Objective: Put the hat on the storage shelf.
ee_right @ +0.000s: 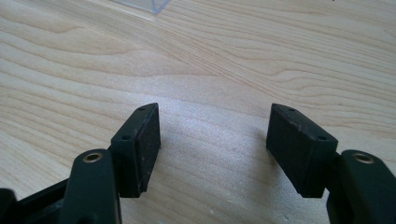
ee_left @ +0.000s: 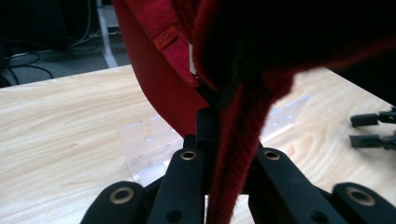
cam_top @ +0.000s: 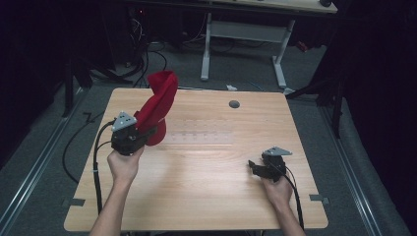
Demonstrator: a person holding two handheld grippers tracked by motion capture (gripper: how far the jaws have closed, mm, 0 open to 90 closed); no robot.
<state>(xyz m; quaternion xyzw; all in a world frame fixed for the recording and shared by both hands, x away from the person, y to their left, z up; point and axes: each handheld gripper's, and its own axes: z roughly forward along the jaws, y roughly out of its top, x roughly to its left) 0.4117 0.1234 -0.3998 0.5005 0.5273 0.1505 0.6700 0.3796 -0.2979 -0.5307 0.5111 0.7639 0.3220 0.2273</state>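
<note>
Hat red, long axis tilted up-right | left gripper jaws clamp hat | right gripper jaws apart

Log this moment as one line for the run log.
left gripper: shut on red hat, lifted off table | right gripper: open, holding nothing, low over table | clear rack: unused

A: The pale wooden desk is brightly lit from above, while the room around it sinks into darkness.

B: Up close, the red fleece cloth blurs, shadowed dark.
</note>
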